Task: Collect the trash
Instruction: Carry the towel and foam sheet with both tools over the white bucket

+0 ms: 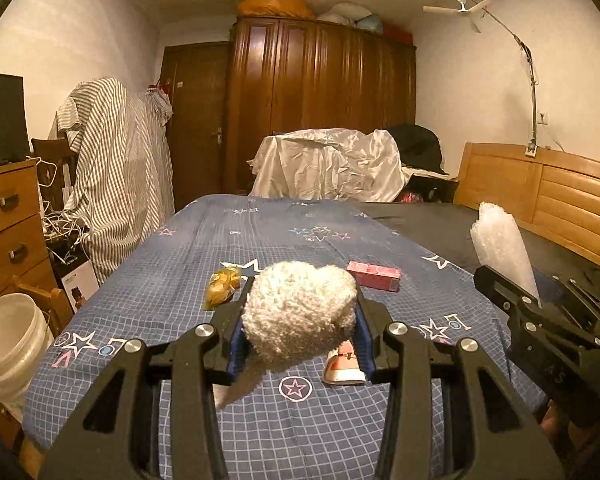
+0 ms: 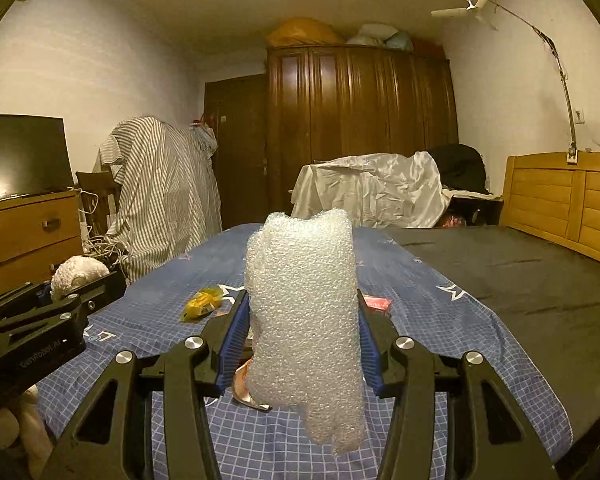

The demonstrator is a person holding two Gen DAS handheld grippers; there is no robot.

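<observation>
Left gripper (image 1: 300, 316) clamped on a white foam wad (image 1: 300, 312), blue pads pressing both its sides, jaws partway closed. Held up above the near end of the bed (image 1: 260, 232), over the blue checked sheet (image 1: 180, 264).

Right gripper (image 2: 302, 320) clamped on a roll of bubble wrap (image 2: 304, 320), pads tight against its flanks, jaws likewise partway closed. Roll upright, top poking well past the fingertips, bottom end hanging below the pads. Also raised clear of the sheet.

Side by side, the two grippers: right one at the right edge of the left view, left one with its wad at the left edge of the right view.

Left lying on the sheet, near the middle of the bed's near half: a yellow wrapper (image 1: 222, 288) toward the left edge, a pink box (image 1: 374, 275) toward the right, well apart from each other. Closer to the near edge, a pink-and-white packet (image 1: 342, 364), partly hidden behind the left gripper's right finger.

Beyond the sheet's right edge, bare dark mattress (image 2: 520, 280) up to the wooden headboard (image 2: 560, 196).

On the floor off the bed's left near corner, a white bucket (image 1: 8, 340).
</observation>
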